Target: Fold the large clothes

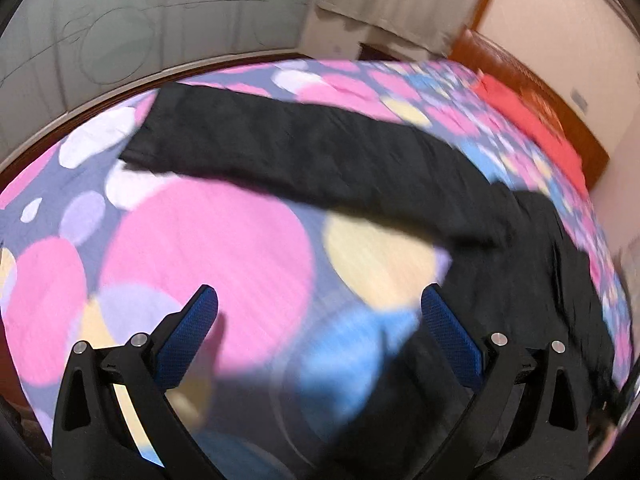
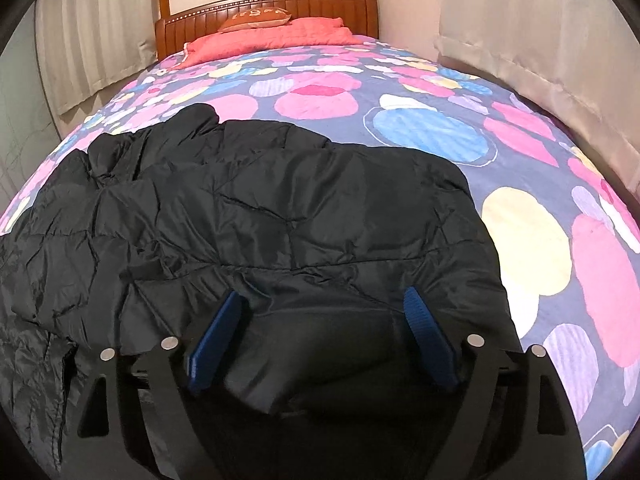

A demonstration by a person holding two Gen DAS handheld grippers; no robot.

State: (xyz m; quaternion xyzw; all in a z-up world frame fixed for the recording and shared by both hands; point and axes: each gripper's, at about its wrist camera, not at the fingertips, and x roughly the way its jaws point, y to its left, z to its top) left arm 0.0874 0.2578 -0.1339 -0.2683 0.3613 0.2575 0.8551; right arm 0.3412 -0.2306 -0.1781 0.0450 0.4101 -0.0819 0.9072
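Black jacket (image 2: 280,216) beneath wide-open right hand-held gripper (image 2: 322,300), ungripped

Pale lettering runs across the small orange-brown cushion (image 2: 256,16) propped against the carved wooden headboard (image 2: 320,4) in the right wrist view, but the characters are too small and soft to make out. A small dark-printed label (image 1: 579,98) sits on the cream wall in the left wrist view, blurred past reading. No other text, brand, number or sign can be read on anything in either view.
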